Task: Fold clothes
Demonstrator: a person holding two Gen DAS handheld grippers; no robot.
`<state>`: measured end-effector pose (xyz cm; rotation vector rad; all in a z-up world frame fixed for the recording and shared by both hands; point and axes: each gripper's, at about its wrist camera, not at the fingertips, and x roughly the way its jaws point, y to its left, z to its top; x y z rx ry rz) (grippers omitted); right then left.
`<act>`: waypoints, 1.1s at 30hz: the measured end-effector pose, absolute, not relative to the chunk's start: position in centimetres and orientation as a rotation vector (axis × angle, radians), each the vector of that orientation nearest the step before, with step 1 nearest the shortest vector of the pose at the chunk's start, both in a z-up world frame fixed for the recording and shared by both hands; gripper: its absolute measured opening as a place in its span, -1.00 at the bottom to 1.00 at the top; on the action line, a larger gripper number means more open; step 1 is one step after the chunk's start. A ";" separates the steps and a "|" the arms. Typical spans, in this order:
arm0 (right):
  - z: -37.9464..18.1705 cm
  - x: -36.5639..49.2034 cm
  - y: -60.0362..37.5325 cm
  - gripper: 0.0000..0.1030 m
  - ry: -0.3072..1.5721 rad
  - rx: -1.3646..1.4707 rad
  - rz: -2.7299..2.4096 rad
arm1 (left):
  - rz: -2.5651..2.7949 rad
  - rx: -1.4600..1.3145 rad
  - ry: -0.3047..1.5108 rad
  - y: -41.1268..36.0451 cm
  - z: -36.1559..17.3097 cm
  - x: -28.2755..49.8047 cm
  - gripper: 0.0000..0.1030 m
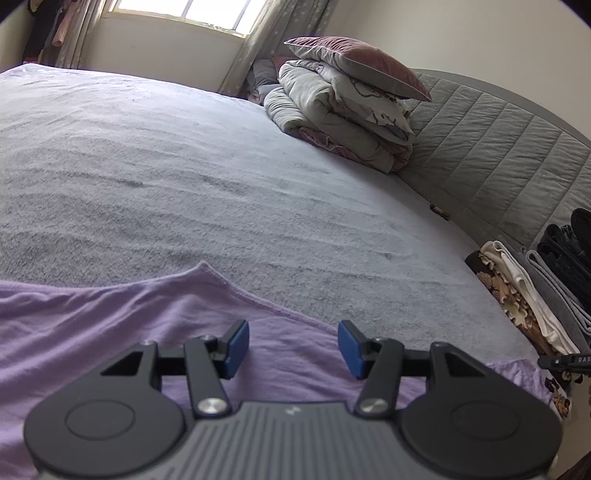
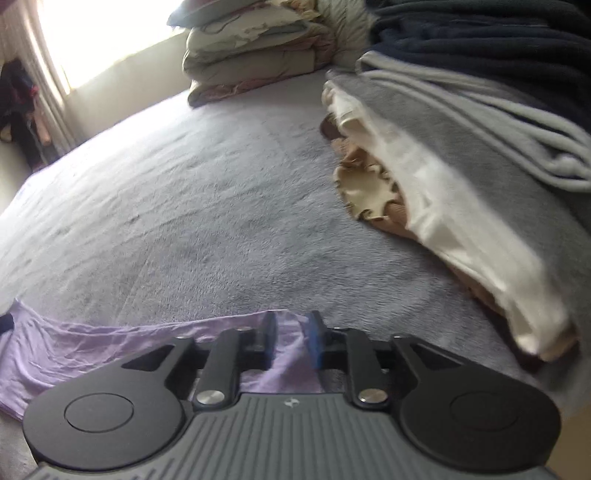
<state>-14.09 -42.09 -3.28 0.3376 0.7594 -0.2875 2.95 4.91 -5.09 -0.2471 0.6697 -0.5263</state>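
A lilac garment (image 1: 110, 332) lies spread on the grey bed cover (image 1: 184, 166), with one pointed corner reaching toward the middle of the bed. My left gripper (image 1: 293, 347) hovers over its near edge, open, with nothing between the blue pads. In the right wrist view the same lilac garment (image 2: 92, 350) lies crumpled along the near edge. My right gripper (image 2: 293, 339) stands over its right end with a narrow gap between the jaws. A raised fold of the cloth sits in that gap, and the pads do not press on it.
A stack of folded clothes (image 2: 461, 184) in white, grey, dark and floral cloth lies at the right, also the stack (image 1: 535, 295) by the quilted headboard (image 1: 498, 147). Folded bedding with a pillow (image 1: 340, 110) sits at the far corner. A window (image 1: 184, 11) is behind.
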 end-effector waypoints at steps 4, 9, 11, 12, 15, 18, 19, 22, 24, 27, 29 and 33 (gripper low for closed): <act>-4.4 -12.7 -41.1 -0.41 0.805 0.267 -0.307 | -0.496 -0.175 0.648 5.8 -4.5 3.9 0.07; -4.6 -12.7 -41.3 -0.30 0.790 0.265 -0.314 | -0.487 -0.070 0.657 7.7 -4.2 6.3 0.18; -4.7 -12.9 -41.6 -0.29 0.781 0.284 -0.317 | -0.502 -0.037 0.676 8.0 -4.7 7.3 0.19; -4.8 -12.9 -41.6 -0.28 0.778 0.283 -0.317 | -0.510 -0.030 0.690 8.1 -5.0 7.8 0.19; -5.0 -12.8 -41.3 -0.14 0.775 0.259 -0.322 | -0.557 -0.036 0.702 7.8 -5.4 8.7 0.18; -5.2 -12.5 -41.0 -0.04 0.773 0.222 -0.332 | -0.597 -0.047 0.709 7.2 -5.4 9.1 0.14; -5.3 -12.5 -40.8 -0.03 0.773 0.212 -0.335 | -0.601 -0.049 0.708 7.0 -5.5 9.1 0.02; -5.5 -12.4 -40.4 -0.03 0.771 0.183 -0.331 | -0.601 -0.054 0.701 6.5 -5.8 8.9 -0.38; -5.7 -12.5 -39.9 -0.14 0.770 0.157 -0.320 | -0.601 -0.060 0.694 6.2 -6.0 8.7 -0.60; -5.6 -12.6 -39.4 -0.81 0.765 0.145 -0.263 | -0.571 -0.070 0.665 5.9 -6.2 8.2 -0.87; -5.5 -12.7 -38.8 -0.86 0.751 0.113 -0.275 | -0.532 -0.080 0.631 5.9 -6.1 7.8 -0.92; -4.9 -13.2 -38.2 -0.90 0.680 0.043 -0.328 | -0.464 -0.104 0.544 6.1 -5.5 7.0 -0.93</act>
